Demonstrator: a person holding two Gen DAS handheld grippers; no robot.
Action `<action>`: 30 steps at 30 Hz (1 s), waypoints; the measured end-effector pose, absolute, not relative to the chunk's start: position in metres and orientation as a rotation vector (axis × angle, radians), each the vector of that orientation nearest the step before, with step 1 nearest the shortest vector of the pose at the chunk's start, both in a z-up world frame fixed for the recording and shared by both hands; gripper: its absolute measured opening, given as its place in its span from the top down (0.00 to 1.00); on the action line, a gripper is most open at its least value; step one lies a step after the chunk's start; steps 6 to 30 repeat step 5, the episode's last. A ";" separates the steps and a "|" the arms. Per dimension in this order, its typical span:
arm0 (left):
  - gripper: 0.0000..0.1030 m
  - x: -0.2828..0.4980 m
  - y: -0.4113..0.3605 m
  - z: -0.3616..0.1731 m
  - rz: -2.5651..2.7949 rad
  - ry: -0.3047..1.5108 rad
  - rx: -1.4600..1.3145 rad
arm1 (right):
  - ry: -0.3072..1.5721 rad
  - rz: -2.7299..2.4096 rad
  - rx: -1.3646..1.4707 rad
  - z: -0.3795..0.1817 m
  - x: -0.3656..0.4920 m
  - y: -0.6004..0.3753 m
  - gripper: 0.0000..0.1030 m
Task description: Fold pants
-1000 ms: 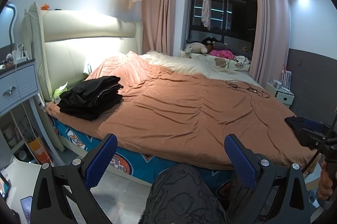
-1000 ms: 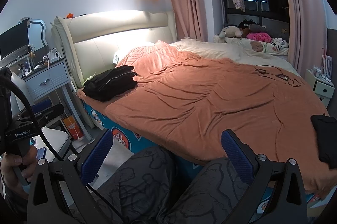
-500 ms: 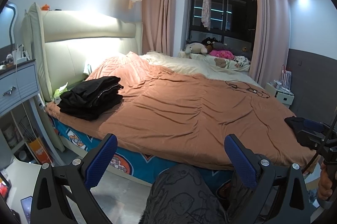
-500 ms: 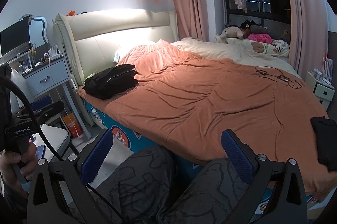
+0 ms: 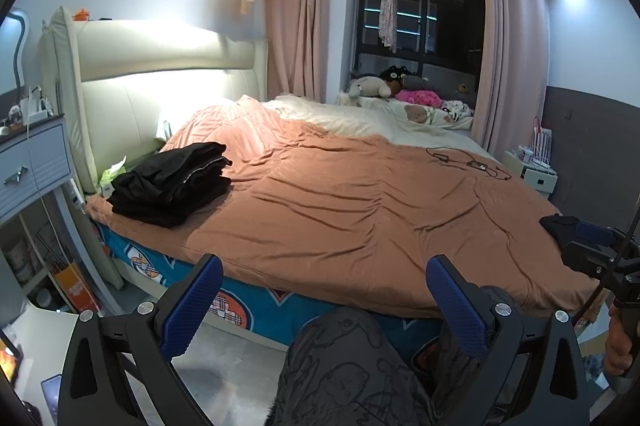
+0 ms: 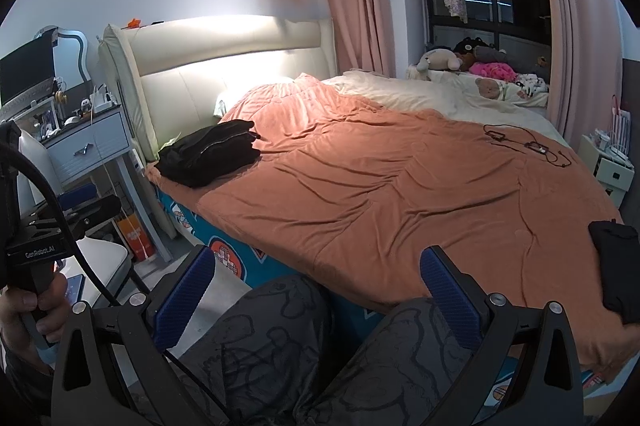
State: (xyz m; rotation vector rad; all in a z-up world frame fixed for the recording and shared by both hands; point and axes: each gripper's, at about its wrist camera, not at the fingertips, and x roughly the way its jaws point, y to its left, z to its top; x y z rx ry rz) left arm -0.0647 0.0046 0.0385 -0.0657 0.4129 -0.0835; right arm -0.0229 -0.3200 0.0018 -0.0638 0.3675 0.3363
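Both your left claw (image 5: 324,290) and right claw (image 6: 318,282) hang spread and empty over your knees, while the folded pants (image 5: 172,182) lie stacked at the bed's (image 5: 360,202) headboard corner, well apart, seemingly set aside.

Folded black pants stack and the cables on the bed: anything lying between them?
Nothing: both wrist views show only bare, wrinkled orange blanket between the folded black pants and the cables.

Black folded pants (image 5: 170,182) at nine o'clock lie on a rust-orange bedspread (image 5: 360,202). The sheet below (image 5: 256,310) is teal with plaid hearts. Curtains (image 5: 296,14) are dusty pink, the headboard (image 5: 160,74) is cream, and both tools carry blue pads (image 6: 182,300).
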 end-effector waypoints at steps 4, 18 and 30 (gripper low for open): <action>0.00 -0.066 0.004 0.039 -0.085 0.418 -0.055 | 0.368 0.336 -0.059 0.003 -0.023 -0.321 0.00; 0.00 -0.067 0.003 0.038 -0.085 0.421 -0.053 | 0.367 0.337 -0.058 0.003 -0.024 -0.320 0.00; 0.00 -0.067 0.003 0.038 -0.085 0.421 -0.053 | 0.367 0.337 -0.058 0.003 -0.024 -0.320 0.00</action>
